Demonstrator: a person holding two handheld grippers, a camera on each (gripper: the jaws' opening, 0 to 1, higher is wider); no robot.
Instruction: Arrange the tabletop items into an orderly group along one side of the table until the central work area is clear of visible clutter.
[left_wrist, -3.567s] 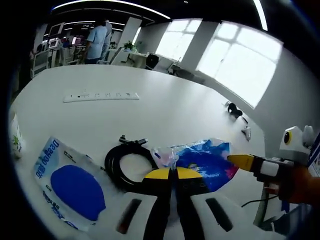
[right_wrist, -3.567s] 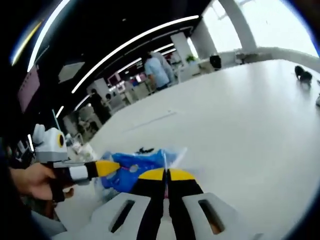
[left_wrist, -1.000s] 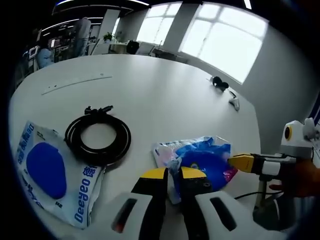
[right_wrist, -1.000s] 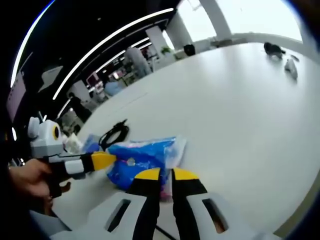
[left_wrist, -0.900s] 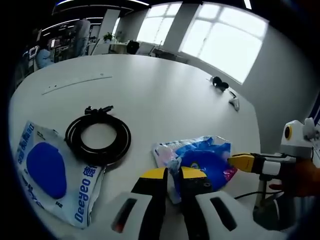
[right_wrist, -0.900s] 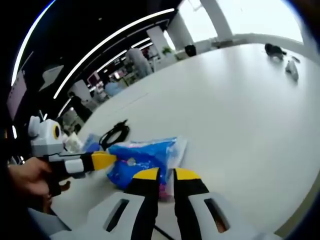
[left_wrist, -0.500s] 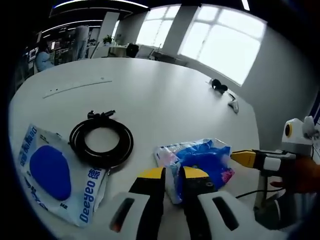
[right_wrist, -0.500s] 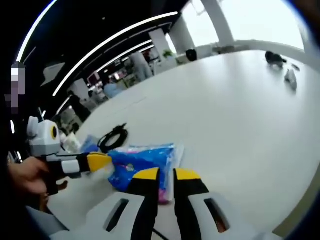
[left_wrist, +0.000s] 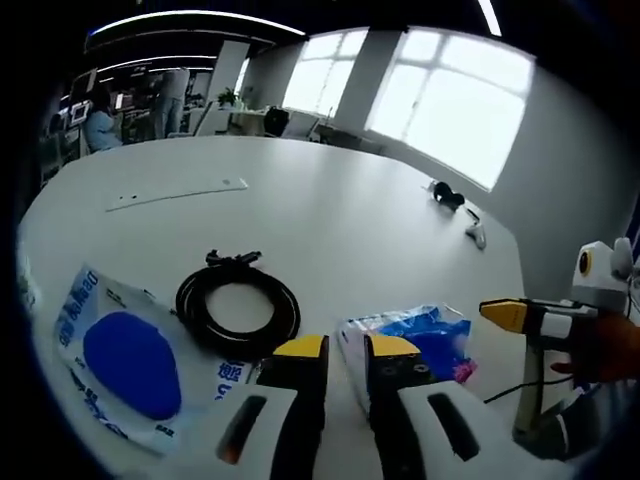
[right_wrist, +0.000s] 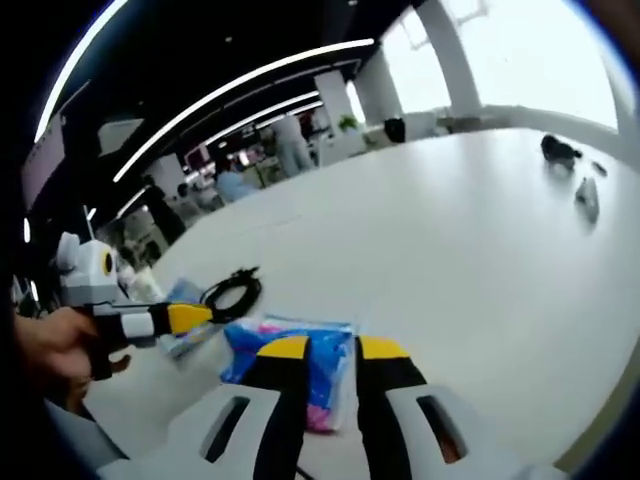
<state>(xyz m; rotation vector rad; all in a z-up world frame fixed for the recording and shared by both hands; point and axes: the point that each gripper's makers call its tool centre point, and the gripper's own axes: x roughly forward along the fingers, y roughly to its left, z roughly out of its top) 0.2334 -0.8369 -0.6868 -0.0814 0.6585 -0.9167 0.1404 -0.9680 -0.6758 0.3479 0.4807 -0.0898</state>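
In the left gripper view, my left tongs (left_wrist: 333, 348) rise from the bottom with their yellow-tipped jaws parted and nothing between them. Far to their left on the white table (left_wrist: 330, 210) lies a flat white pouch with a blue oval print (left_wrist: 125, 365). Just left of the tongs and a little ahead sits a coiled black cable (left_wrist: 238, 310), its near edge overlapping the pouch. Just right of the tongs lies a crinkled blue and pink plastic packet (left_wrist: 415, 335), its near end hidden behind the right jaw. Further right, my right tongs (left_wrist: 510, 314) reach in, held by my hand (left_wrist: 605, 350); I cannot tell there how their jaws stand. Far ahead to the left is a white power strip (left_wrist: 178, 192), and far ahead to the right a small dark object (left_wrist: 446, 196).

In the right gripper view, my left tongs (right_wrist: 190, 317) come in from the left, gripped by my other hand (right_wrist: 45, 352), their tip over the pouch beside the cable (right_wrist: 232, 290). My right tongs (right_wrist: 333, 349) stand released, jaws apart, with the blue packet (right_wrist: 290, 350) on the table (right_wrist: 450, 230) just ahead and partly behind them.
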